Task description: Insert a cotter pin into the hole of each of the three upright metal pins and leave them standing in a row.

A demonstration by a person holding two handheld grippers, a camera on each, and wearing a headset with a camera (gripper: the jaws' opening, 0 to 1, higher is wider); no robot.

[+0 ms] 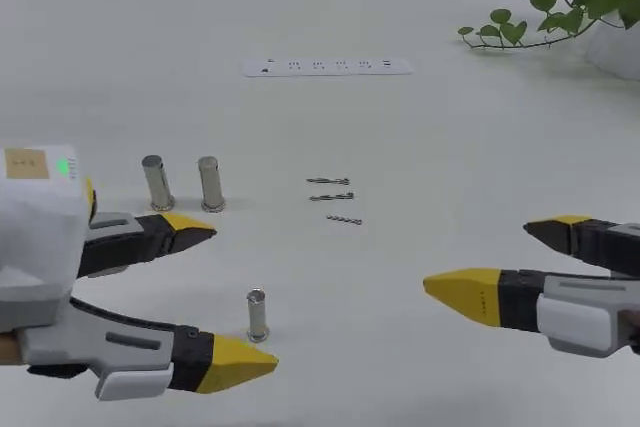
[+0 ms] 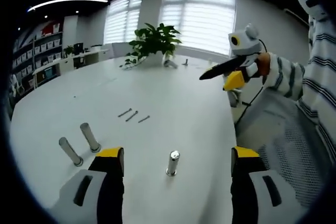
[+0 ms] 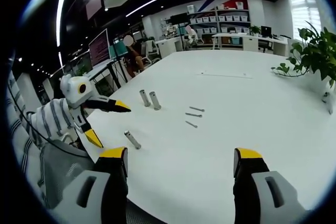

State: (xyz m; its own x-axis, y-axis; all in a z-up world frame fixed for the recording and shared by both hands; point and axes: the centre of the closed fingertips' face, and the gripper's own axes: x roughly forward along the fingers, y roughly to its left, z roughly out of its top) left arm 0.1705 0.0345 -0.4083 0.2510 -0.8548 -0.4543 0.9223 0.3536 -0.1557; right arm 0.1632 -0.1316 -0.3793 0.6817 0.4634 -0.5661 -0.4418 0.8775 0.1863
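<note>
Cotter pins [image 1: 330,197] lie on bare tabletop [image 1: 450,147]. Left gripper [image 1: 246,297], jaws apart, flanks the nearest metal pin [image 1: 256,314]; right gripper [image 1: 475,258], also apart, hovers well clear.

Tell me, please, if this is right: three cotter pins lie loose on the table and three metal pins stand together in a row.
Not quite: in the head view only two metal pins stand together; the third pin stands apart, by the left gripper. The cotter pins lie loose.
</note>
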